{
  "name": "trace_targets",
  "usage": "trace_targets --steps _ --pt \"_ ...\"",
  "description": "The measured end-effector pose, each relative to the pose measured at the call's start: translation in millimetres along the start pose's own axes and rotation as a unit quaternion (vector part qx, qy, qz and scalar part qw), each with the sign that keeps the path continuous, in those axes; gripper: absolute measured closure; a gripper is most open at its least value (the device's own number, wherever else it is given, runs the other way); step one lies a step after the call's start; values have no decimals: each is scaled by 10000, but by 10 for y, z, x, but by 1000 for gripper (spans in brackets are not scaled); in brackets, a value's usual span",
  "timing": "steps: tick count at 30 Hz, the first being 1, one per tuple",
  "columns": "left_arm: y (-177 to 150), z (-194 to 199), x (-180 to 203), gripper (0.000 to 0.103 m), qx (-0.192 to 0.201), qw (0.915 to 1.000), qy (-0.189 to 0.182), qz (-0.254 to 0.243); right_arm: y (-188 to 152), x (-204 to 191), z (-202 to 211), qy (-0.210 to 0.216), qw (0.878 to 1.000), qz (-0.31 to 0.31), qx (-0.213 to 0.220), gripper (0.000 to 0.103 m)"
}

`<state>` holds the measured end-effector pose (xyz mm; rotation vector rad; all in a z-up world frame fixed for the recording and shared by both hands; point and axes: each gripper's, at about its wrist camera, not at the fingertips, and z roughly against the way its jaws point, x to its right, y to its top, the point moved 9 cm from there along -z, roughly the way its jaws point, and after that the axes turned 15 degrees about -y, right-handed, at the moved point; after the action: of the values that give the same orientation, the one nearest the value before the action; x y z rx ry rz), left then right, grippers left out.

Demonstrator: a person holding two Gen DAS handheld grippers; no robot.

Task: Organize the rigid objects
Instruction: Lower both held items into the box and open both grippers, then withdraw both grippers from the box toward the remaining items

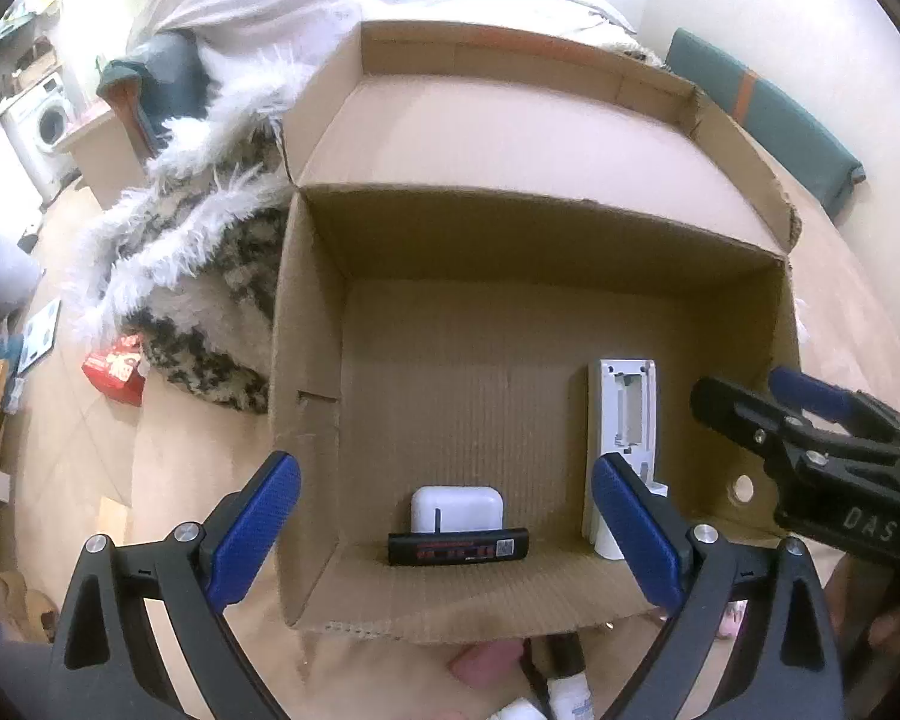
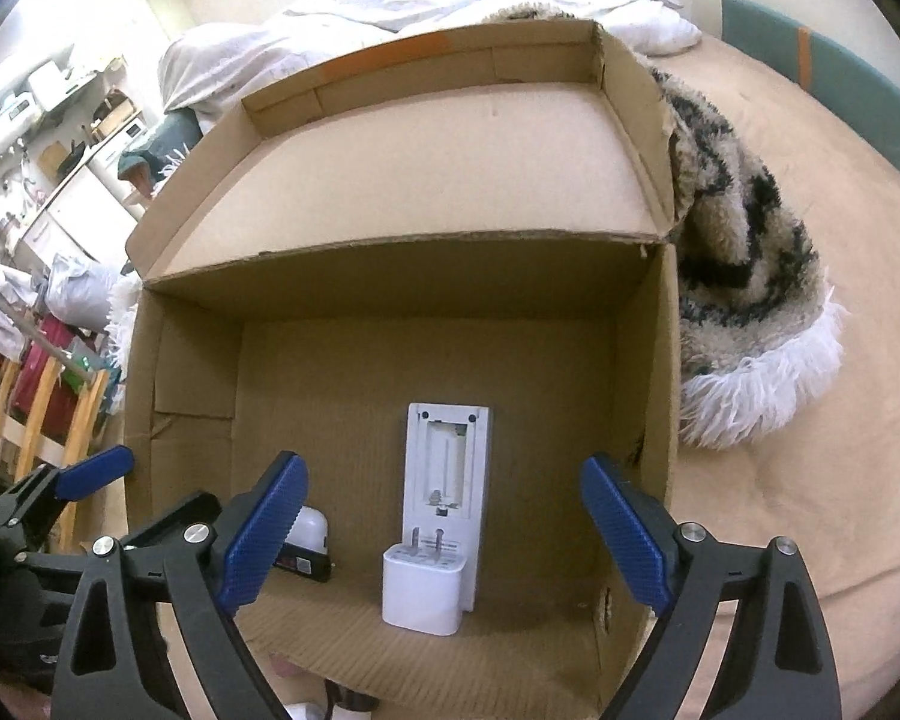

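An open cardboard box [image 1: 306, 360] lies on a beige bed, its lid flap folded back. Against its near wall rest a white rounded case [image 1: 456, 507] and a black bar with a red label [image 1: 459, 547]. To the right lies a white device with an open battery bay [image 2: 447, 462], and a white plug adapter [image 2: 423, 594] stands at its near end, prongs up. My left gripper [image 1: 444, 468] hangs open above the case and bar, touching nothing. My right gripper [image 2: 443, 465] is wide open above the adapter, with its pads clear of it.
A shaggy black-and-white blanket [image 2: 744, 276] with a white fringe lies against the box's far side. Teal headboard [image 1: 768, 114] at the back. A red carton [image 1: 114, 369] and a washing machine [image 1: 48, 126] are on the floor side. Small white items [image 1: 564, 696] lie near the box's front edge.
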<state>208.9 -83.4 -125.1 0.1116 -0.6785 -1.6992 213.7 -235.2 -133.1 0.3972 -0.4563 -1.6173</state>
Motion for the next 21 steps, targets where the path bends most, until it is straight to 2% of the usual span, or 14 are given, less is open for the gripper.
trace_targets --steps 9,21 --pt "-120 337 -32 6 251 9997 61 41 -70 150 318 -53 9996 -128 229 5" --pt "-677 516 -343 6 57 9983 169 559 -630 224 485 11 9997 -243 -36 5"
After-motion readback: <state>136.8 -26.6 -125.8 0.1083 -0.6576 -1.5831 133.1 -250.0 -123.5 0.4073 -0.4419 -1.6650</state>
